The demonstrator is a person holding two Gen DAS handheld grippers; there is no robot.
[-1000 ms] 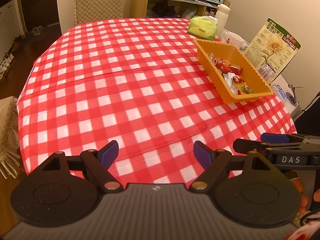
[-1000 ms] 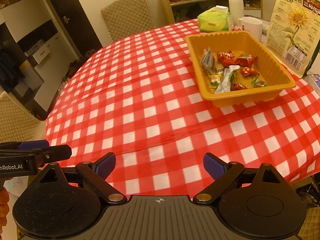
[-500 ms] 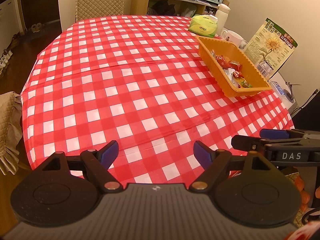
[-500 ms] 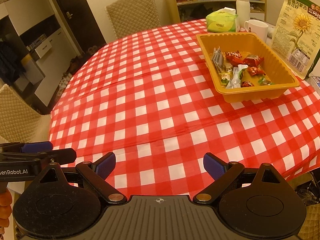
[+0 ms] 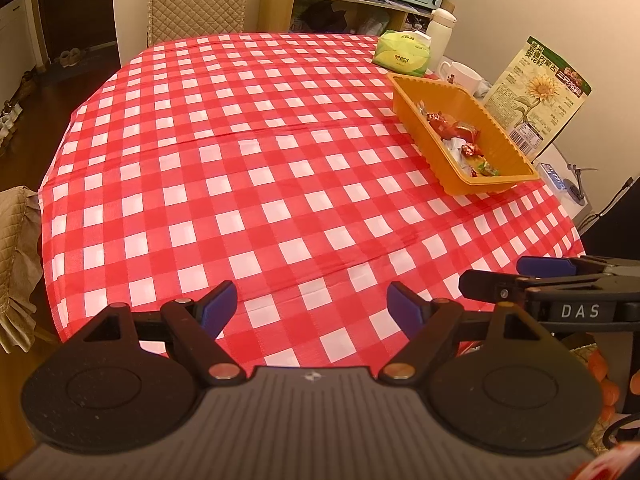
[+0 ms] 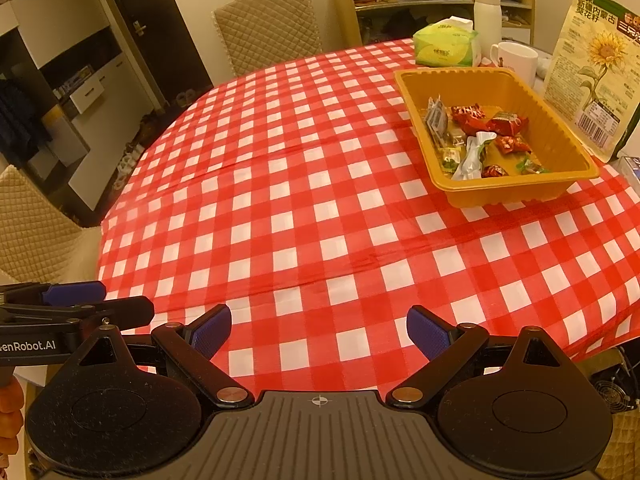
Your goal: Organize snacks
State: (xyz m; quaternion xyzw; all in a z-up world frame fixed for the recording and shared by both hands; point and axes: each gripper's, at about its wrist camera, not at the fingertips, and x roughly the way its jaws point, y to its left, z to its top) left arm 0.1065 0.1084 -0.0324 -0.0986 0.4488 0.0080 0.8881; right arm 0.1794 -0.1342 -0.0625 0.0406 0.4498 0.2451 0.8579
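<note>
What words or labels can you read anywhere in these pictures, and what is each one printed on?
"DAS": on the right gripper, as the left wrist view shows it.
"enRobot.AI", start cut off by the frame edge: on the left gripper, as the right wrist view shows it.
Sunflower seed bag: large Chinese characters, too distorted to quote; fine print and barcode digits too small.
Green tissue pack: label blurred.

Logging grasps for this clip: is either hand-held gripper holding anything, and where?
Nothing is held: left hand-held gripper and right hand-held gripper are both open, empty.
</note>
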